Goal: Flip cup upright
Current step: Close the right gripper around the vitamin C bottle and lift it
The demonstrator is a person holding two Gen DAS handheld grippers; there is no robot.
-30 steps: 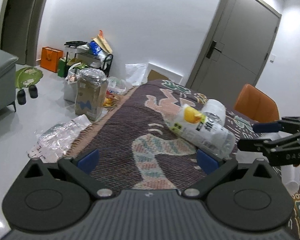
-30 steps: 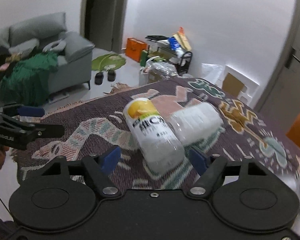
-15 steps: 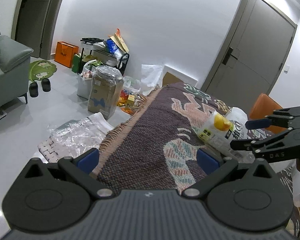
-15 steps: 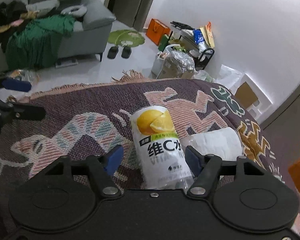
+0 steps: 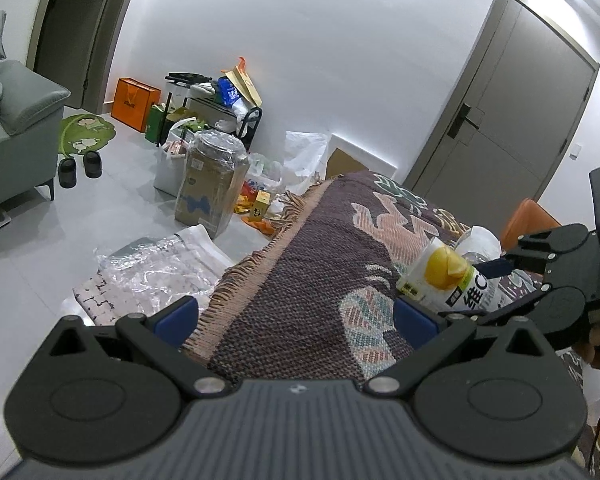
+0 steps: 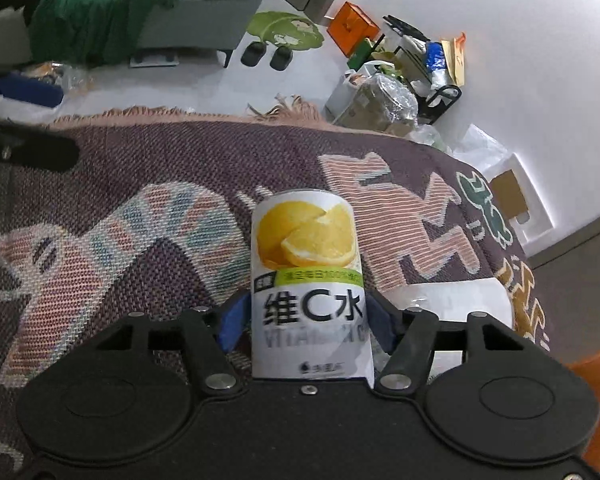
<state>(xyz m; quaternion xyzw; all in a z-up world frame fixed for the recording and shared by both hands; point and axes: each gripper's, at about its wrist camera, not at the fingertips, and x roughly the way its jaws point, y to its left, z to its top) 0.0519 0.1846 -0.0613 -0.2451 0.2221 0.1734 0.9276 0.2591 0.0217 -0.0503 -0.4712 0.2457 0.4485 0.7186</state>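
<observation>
Right hand-held gripper (image 6: 306, 316) closed around lying white lemon-printed plastic cup (image 6: 306, 276), mid-body. Probably light, thin-walled, slippery: gentle squeeze. Left hand-held gripper (image 5: 296, 314) wide open, empty.

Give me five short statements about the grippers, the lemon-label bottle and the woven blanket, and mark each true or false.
1. The right gripper has its blue pads on either side of the lemon-label bottle. True.
2. The left gripper is shut on the bottle. False: its jaws stand wide open with nothing between them, over the woven blanket.
3. The bottle lies on bare floor. False: it is on the blanket.
4. A white cup lies right beside the bottle. True.
5. A pair of dark slippers sits on the blanket. False: they are on the floor by the green mat.
</observation>
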